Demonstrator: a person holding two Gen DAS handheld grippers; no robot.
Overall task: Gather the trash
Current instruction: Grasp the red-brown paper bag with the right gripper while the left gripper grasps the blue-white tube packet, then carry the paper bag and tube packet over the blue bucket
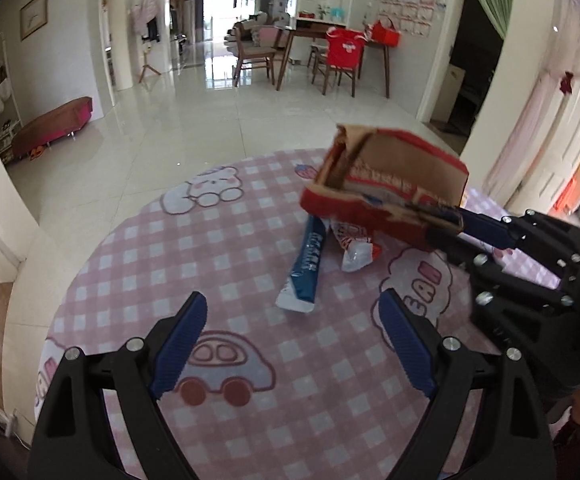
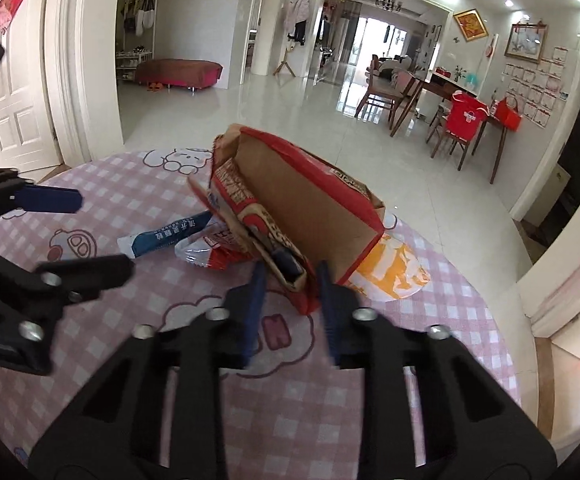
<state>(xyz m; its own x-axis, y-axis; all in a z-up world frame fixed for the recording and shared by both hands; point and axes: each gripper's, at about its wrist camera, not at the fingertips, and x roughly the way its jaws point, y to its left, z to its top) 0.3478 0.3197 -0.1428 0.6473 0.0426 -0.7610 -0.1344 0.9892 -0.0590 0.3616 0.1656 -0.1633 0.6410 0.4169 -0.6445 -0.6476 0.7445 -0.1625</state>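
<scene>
Over table [image 1: 250,280]: torn box [image 1: 389,184] pinched in right fingers [image 2: 329,300], lifted. Left gripper [image 1: 290,344] wide, empty, near blue wrapper [image 1: 305,268]. Hold box firm; grab wrapper mid-length.

The box [image 1: 389,184] is plain cardboard: matt brown inside, printed red outside, with torn fuzzy edges. The blue wrapper [image 1: 305,268] and the red and white one [image 1: 353,248] look like glossy crinkly plastic film. The tabletop [image 1: 250,280] has a smooth pink checked cover with a slight sheen. Both tongs [image 1: 293,344] [image 2: 290,280] are matt black plastic with ribbed blue pads and shiny metal screws.
</scene>
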